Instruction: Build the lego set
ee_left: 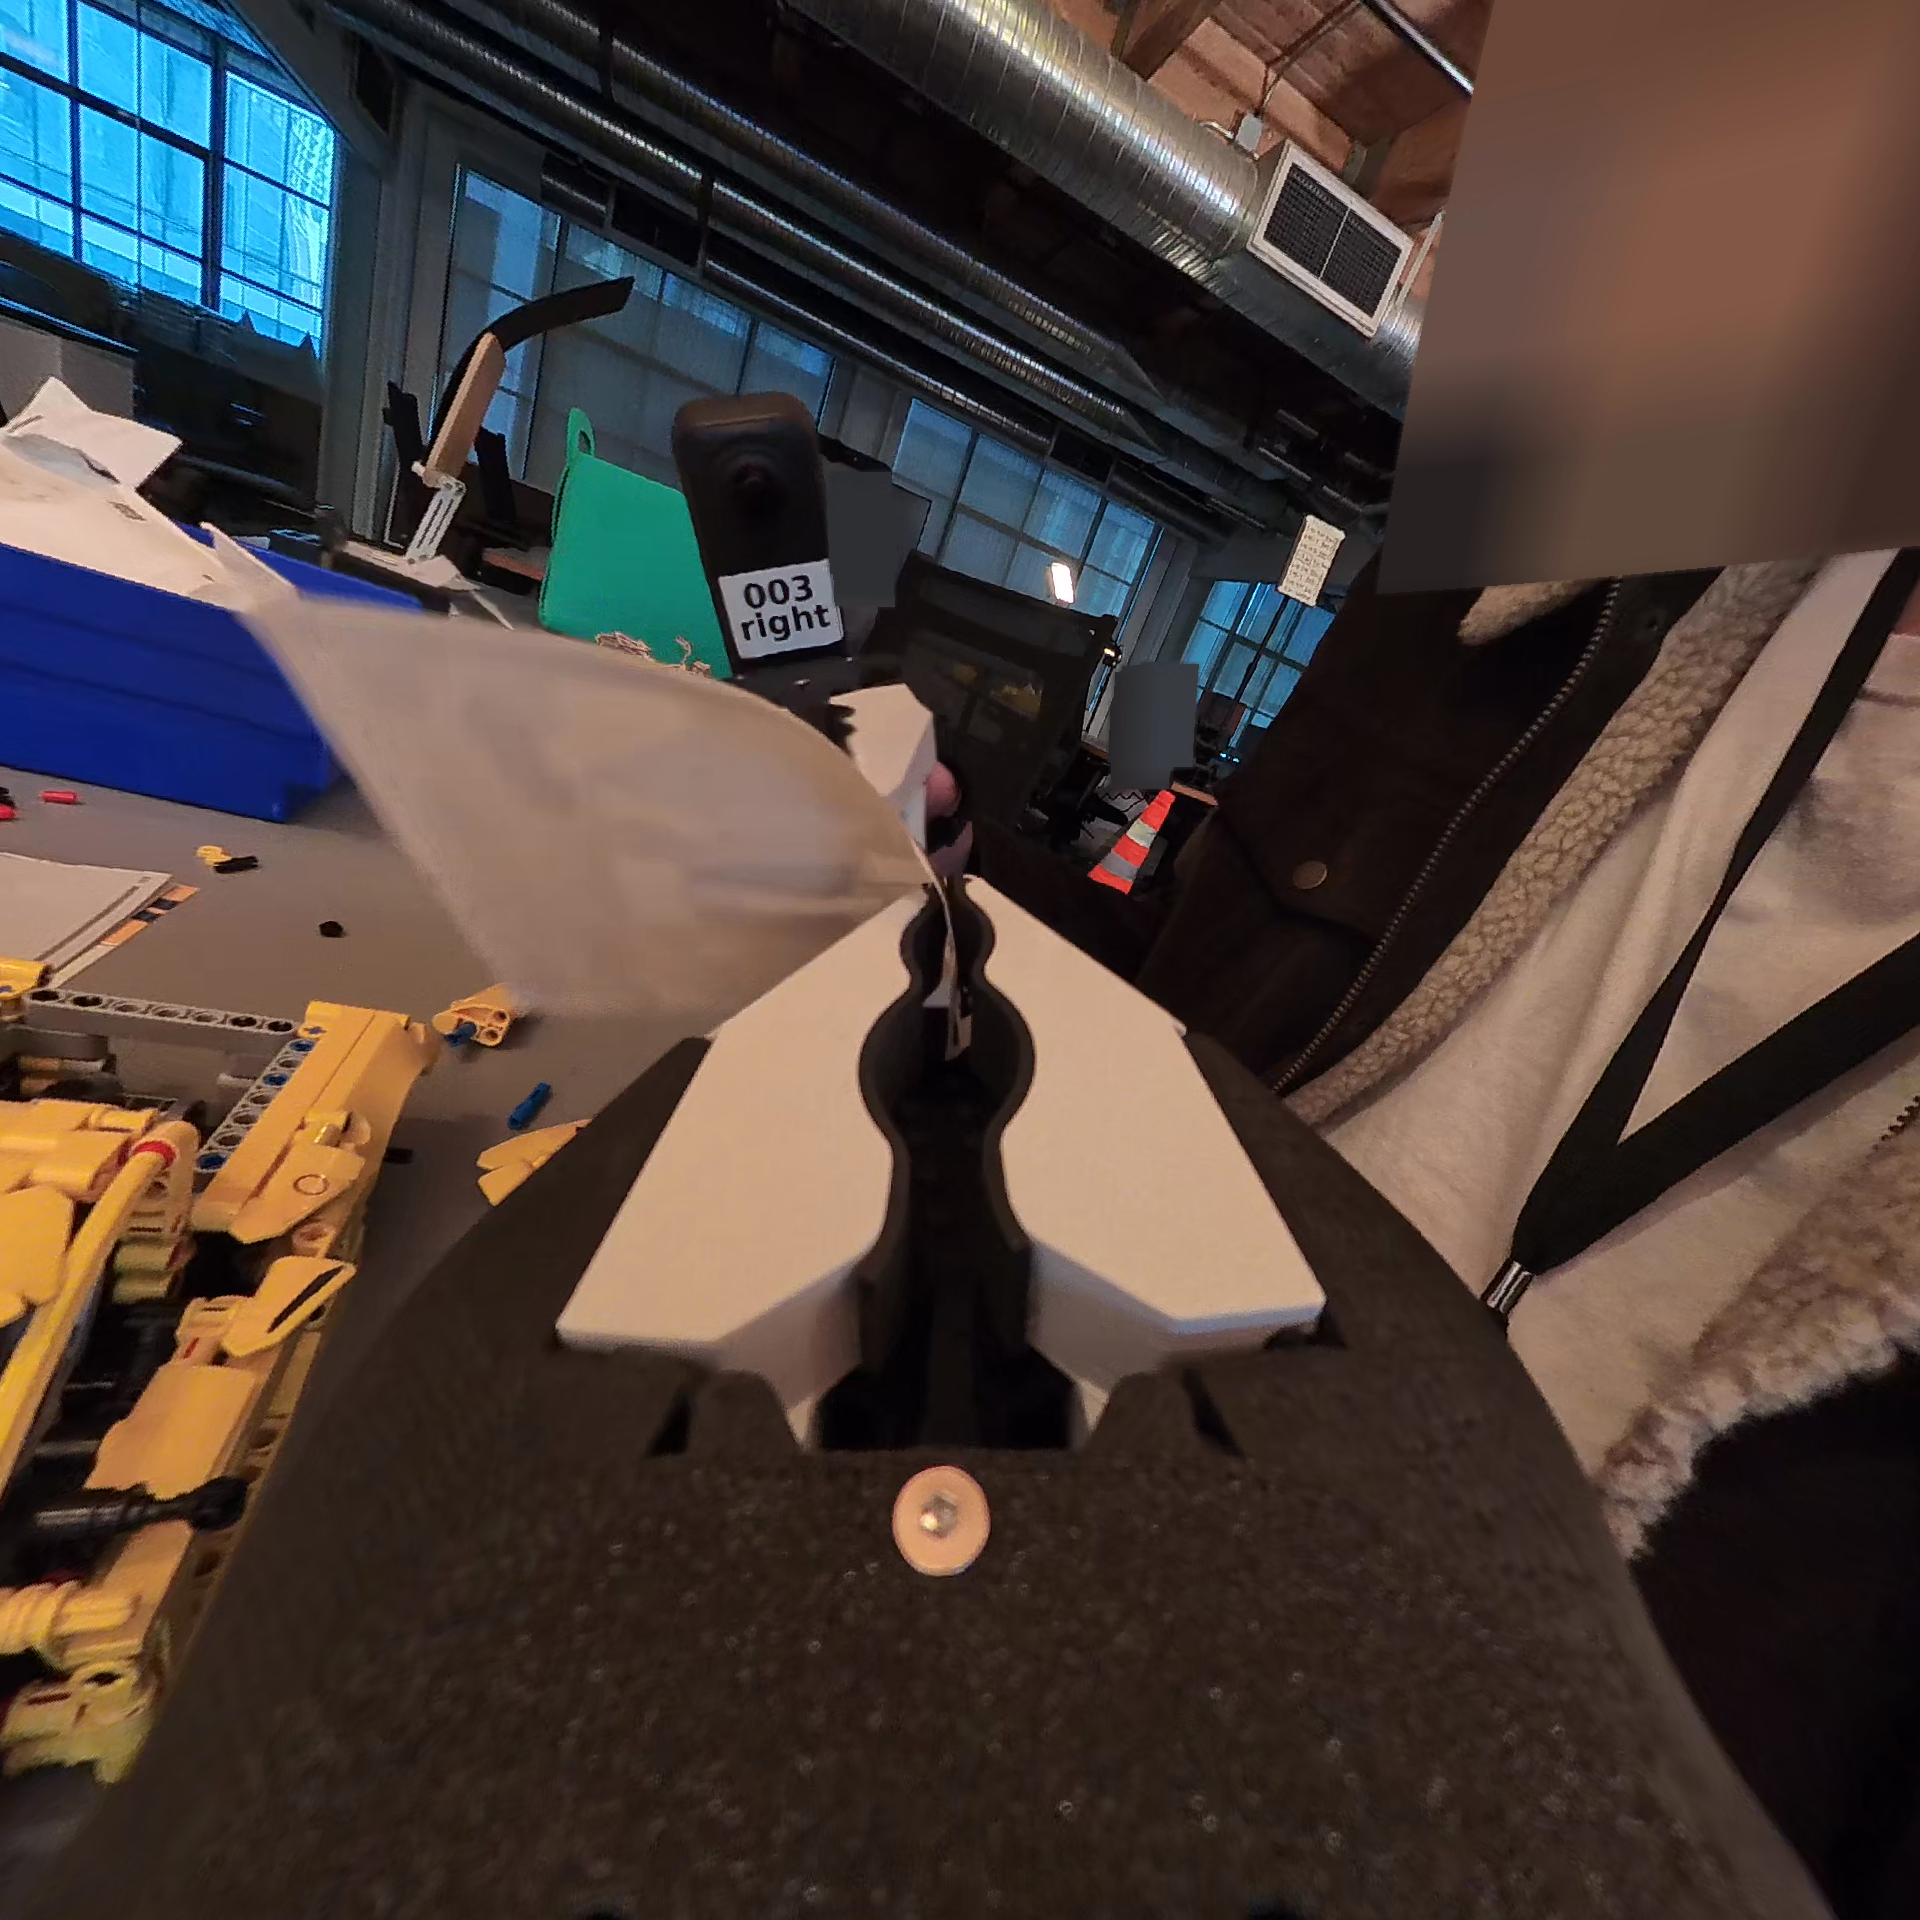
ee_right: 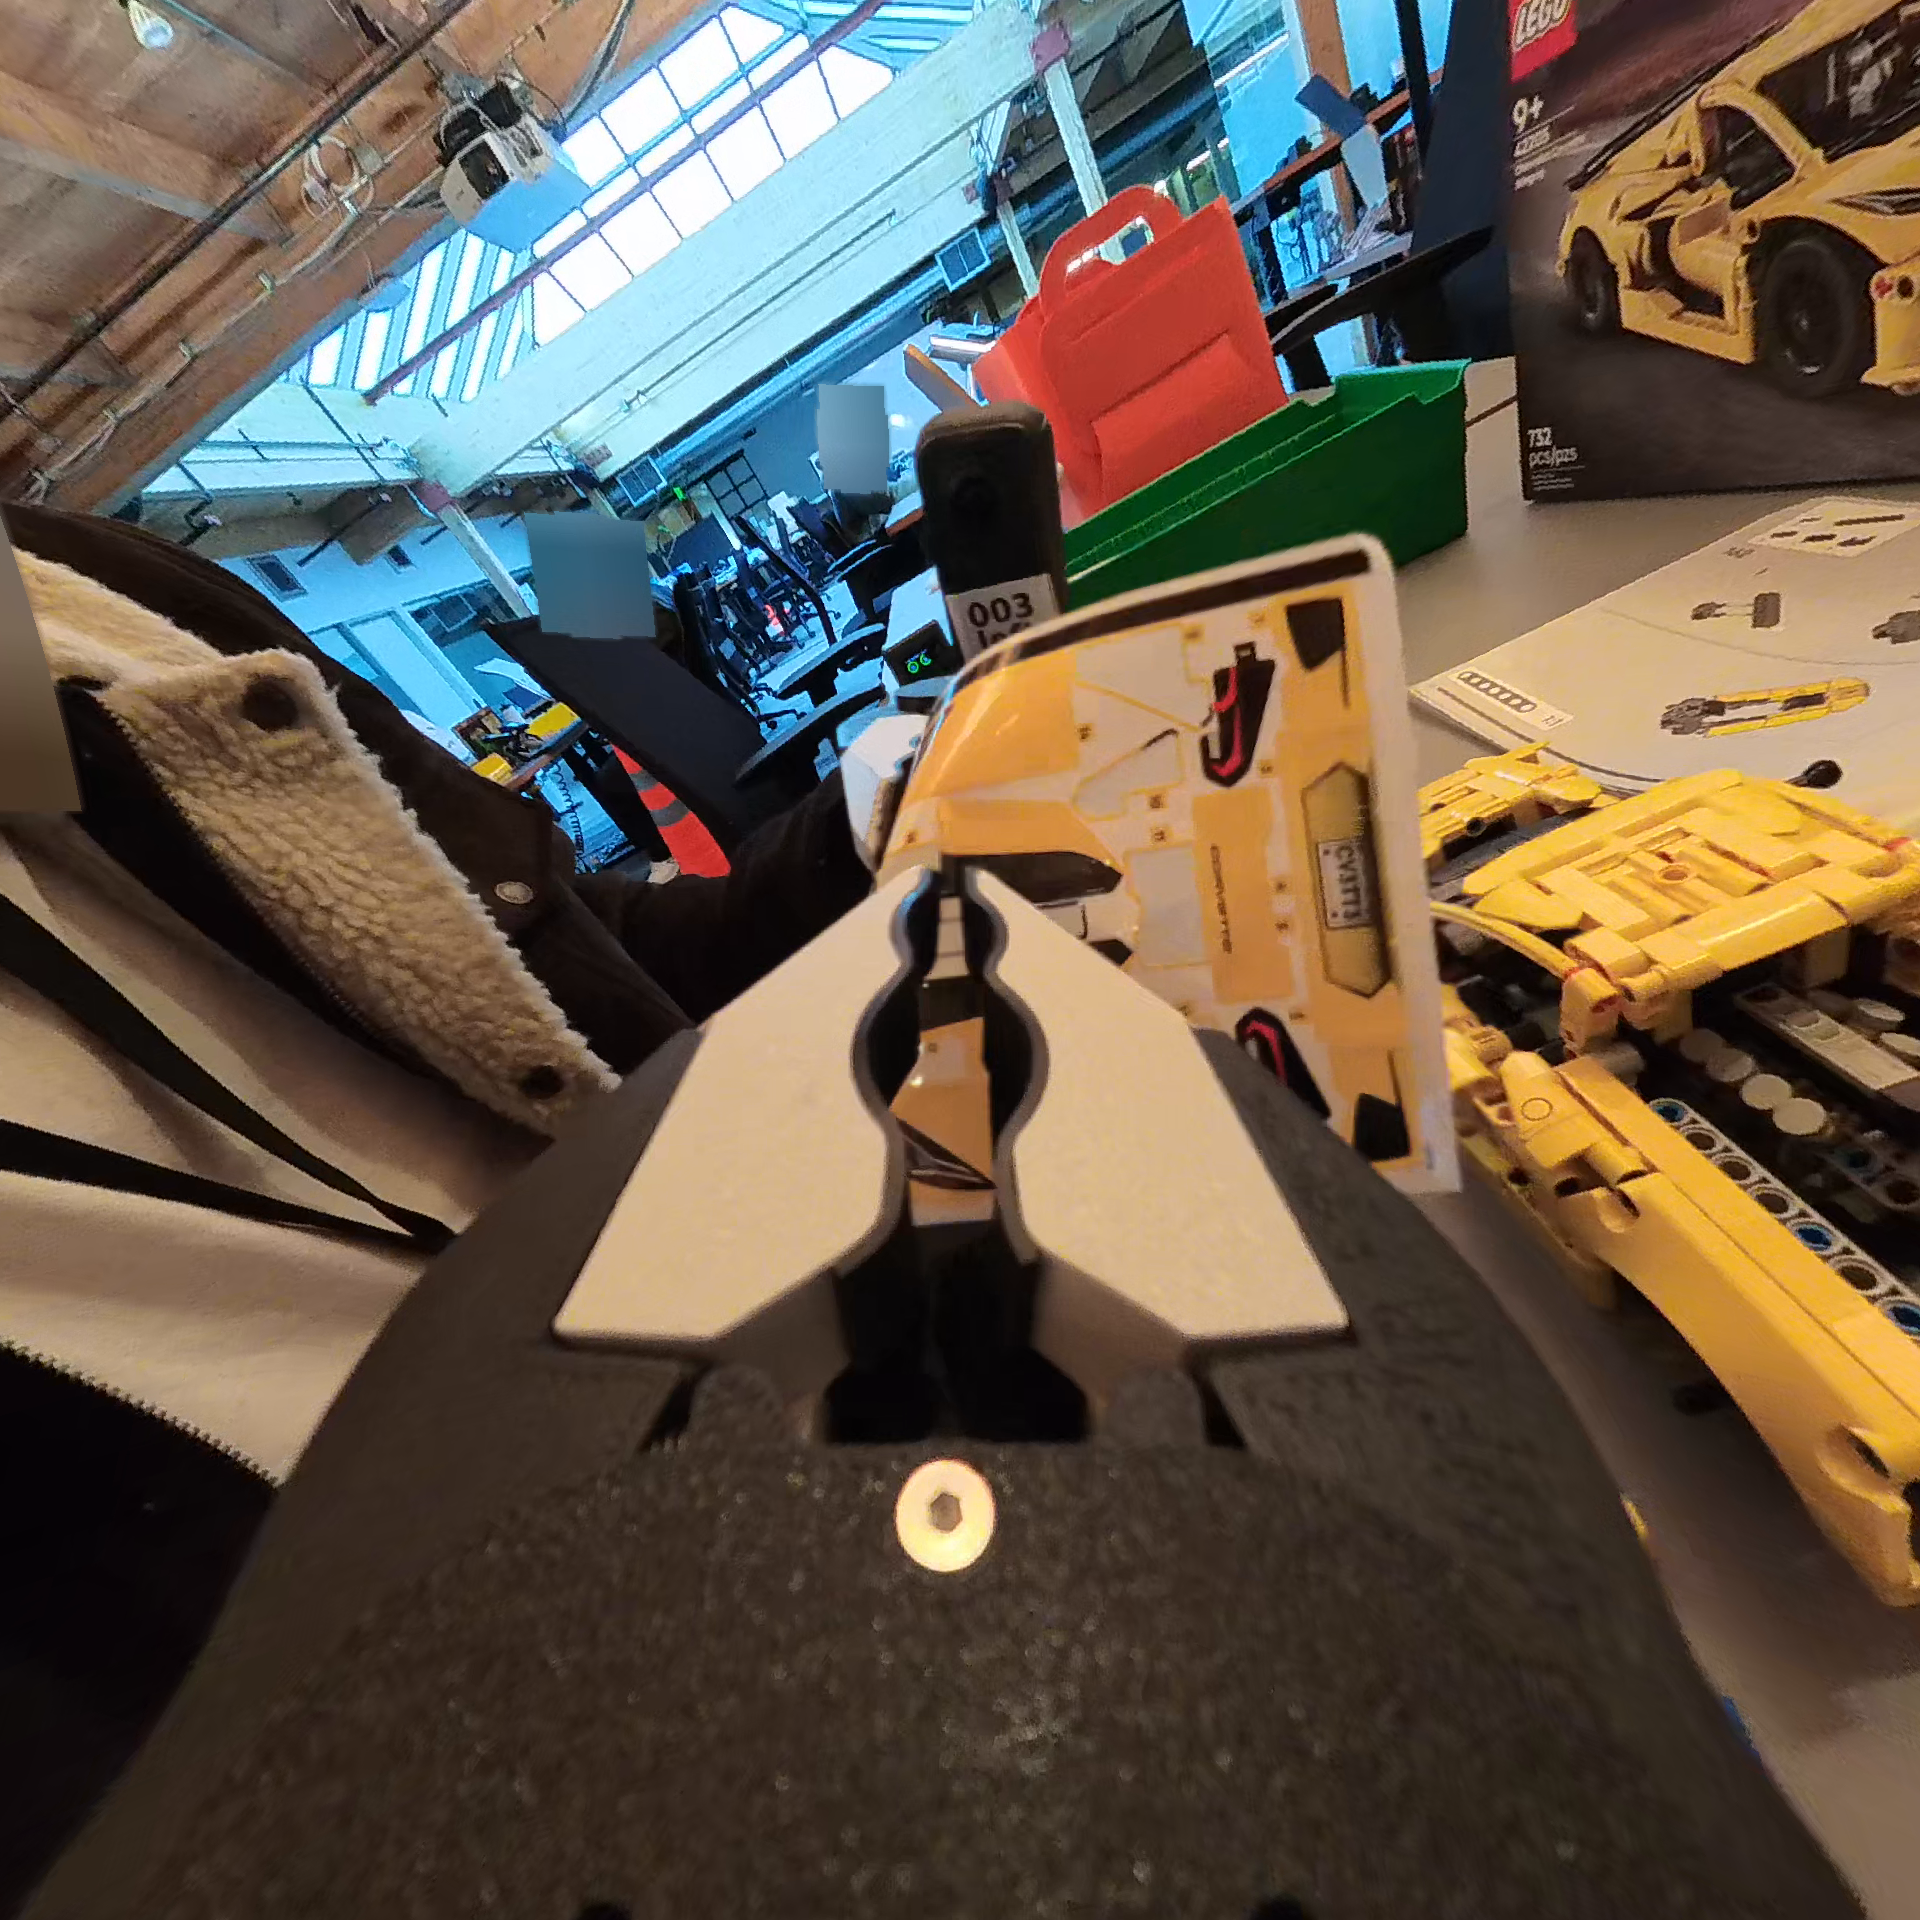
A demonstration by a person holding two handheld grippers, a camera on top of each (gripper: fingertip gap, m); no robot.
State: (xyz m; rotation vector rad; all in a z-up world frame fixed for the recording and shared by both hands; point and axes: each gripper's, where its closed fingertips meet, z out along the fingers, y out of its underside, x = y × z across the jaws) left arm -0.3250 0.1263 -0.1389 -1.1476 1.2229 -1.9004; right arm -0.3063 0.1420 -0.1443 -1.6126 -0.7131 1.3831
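Both grippers pinch one sticker sheet [ee_right: 1195, 831], held up above the table [ee_right: 1538, 582]. Right gripper [ee_right: 951, 904] view: printed yellow face, the half-built yellow car [ee_right: 1662, 987] at right. Left gripper [ee_left: 951, 914] view: only the blank back [ee_left: 582, 800], the car [ee_left: 156, 1247] at left.

Around you, tall multi-pane windows [ee_left: 156, 177] glow blue, ribbed silver ducting [ee_left: 1039, 114] crosses the wooden ceiling, and black office chairs [ee_right: 800, 634] stand behind.
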